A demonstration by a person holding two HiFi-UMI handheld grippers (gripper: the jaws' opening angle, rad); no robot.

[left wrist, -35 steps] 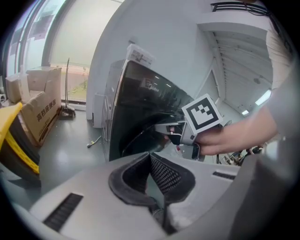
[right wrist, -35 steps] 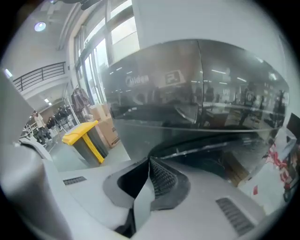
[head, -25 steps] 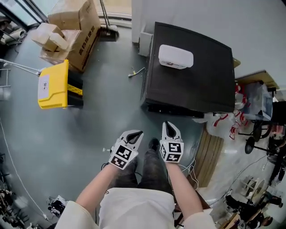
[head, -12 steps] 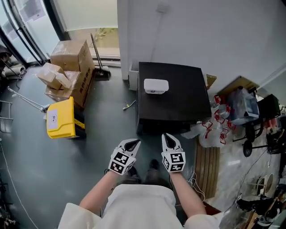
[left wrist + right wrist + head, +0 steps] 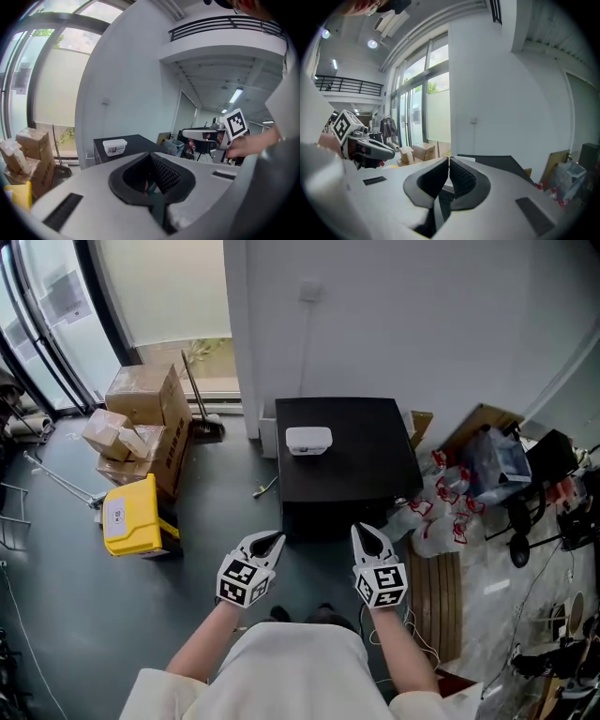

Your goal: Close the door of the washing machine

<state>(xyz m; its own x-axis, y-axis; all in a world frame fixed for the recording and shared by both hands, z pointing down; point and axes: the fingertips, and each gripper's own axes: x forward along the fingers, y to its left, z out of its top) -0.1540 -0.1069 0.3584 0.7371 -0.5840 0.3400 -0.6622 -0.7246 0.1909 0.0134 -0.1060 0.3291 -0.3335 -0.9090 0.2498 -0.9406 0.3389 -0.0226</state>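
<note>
The washing machine (image 5: 342,451) is a black box against the white wall, seen from above, with a white tub (image 5: 308,440) on its top. Its front face is in shadow and the door cannot be made out. My left gripper (image 5: 269,541) and right gripper (image 5: 365,532) hang side by side in front of the machine, apart from it, both shut with nothing between their jaws. The left gripper view looks level at the machine's top (image 5: 133,141) and the white tub (image 5: 114,146), with the right gripper (image 5: 211,137) off to the side. In the right gripper view the black top (image 5: 497,162) lies beyond the shut jaws.
Cardboard boxes (image 5: 141,418), a broom (image 5: 199,404) and a yellow bin (image 5: 133,515) stand on the grey floor at the left. Plastic bags (image 5: 441,512) and a slatted wooden board (image 5: 441,601) crowd the machine's right side, with stands and cables further right.
Both grippers have risen, and the view has pulled up and back, so the machine looks smaller and farther away. The jaws stayed shut throughout.
</note>
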